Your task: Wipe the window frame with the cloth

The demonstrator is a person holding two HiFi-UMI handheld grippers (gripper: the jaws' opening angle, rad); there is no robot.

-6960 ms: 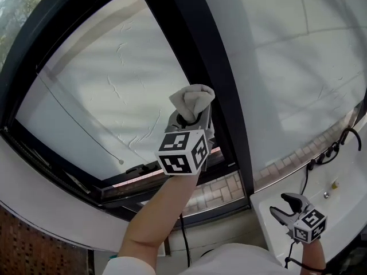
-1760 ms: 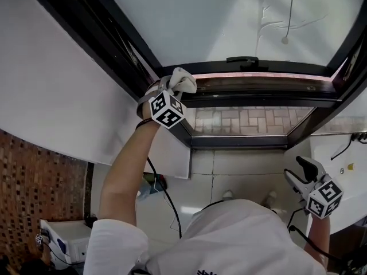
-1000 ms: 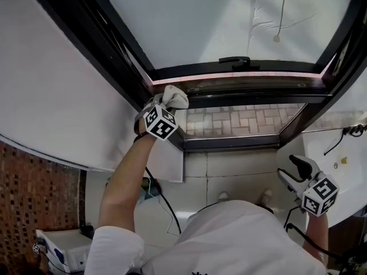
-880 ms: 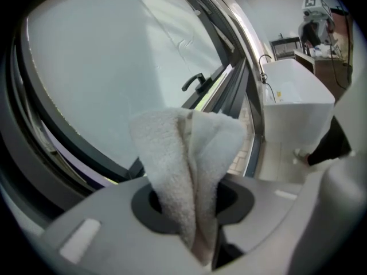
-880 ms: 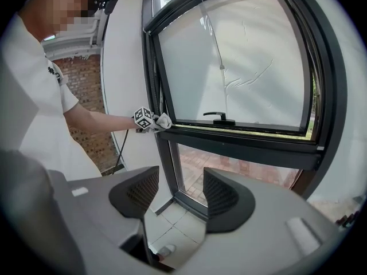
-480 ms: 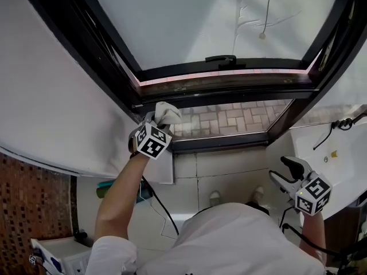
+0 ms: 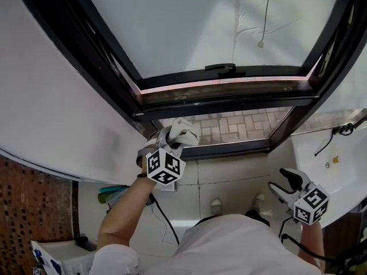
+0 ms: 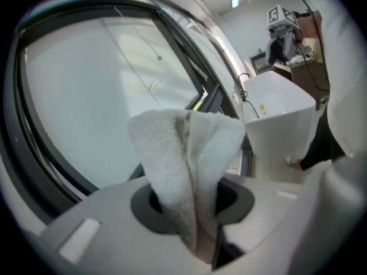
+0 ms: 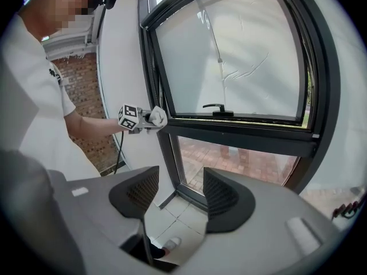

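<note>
A black window frame (image 7: 229, 105) surrounds frosted glass, with a clear lower pane showing brick paving outside. My left gripper (image 7: 175, 139) is shut on a folded white cloth (image 7: 183, 132). The cloth sits against the bottom left corner of the frame, where the left upright meets the lowest rail. In the left gripper view the cloth (image 8: 186, 153) stands up between the jaws and hides the frame behind it. The right gripper view shows the cloth (image 9: 157, 118) at the upright. My right gripper (image 7: 282, 182) hangs low at the right, open and holding nothing, away from the frame (image 9: 241, 132).
A white basin (image 7: 338, 165) stands at the right under the window. A black handle (image 7: 221, 69) sits on the middle rail and a pull cord (image 7: 261, 43) hangs over the glass. A brick wall (image 7: 28, 211) and a white box (image 7: 54, 256) are at the lower left.
My left gripper has carried the cloth down the left upright to the frame's bottom corner and slightly right. Seven seconds ago it was on the middle upright. The right gripper stayed low and open.
</note>
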